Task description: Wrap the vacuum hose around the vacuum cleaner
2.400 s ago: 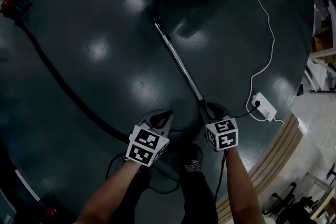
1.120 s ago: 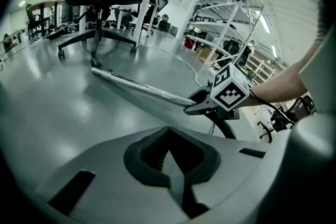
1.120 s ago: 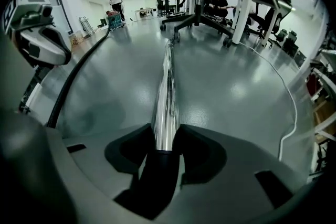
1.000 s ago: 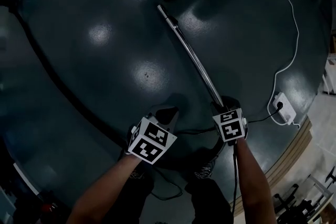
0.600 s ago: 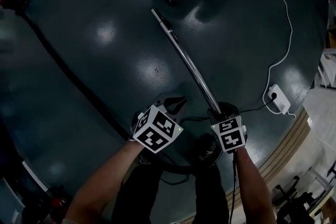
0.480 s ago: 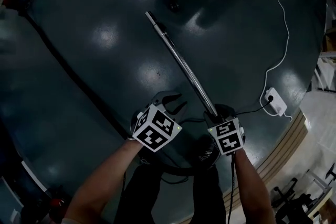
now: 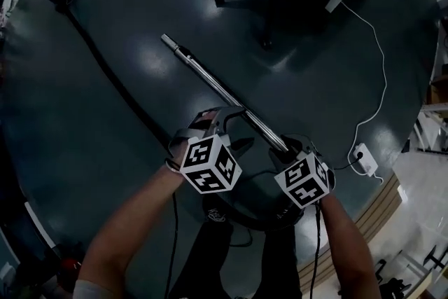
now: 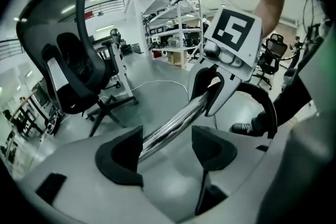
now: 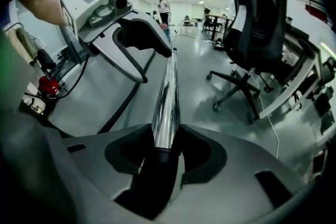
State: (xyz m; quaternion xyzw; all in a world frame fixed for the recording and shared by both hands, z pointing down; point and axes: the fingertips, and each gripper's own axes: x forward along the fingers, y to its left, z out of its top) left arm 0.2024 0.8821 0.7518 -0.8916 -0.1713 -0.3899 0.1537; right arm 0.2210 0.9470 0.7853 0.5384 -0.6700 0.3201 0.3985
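The right gripper (image 7: 288,147) clamped the black handle end of the long chrome wand (image 7: 213,82), while the left gripper (image 7: 234,129), jaws just opened, loosely straddled it farther along, its axis pointing far-left toward the black hose (image 7: 105,70) on the grey floor (image 7: 140,17).

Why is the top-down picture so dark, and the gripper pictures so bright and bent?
Head view: underexposed, with pale lamp glare on the glossy dark floor. Left gripper view: bright, wide-angle lens bows the black office chair. Right gripper view: reflections streak the shiny metal vacuum tube.
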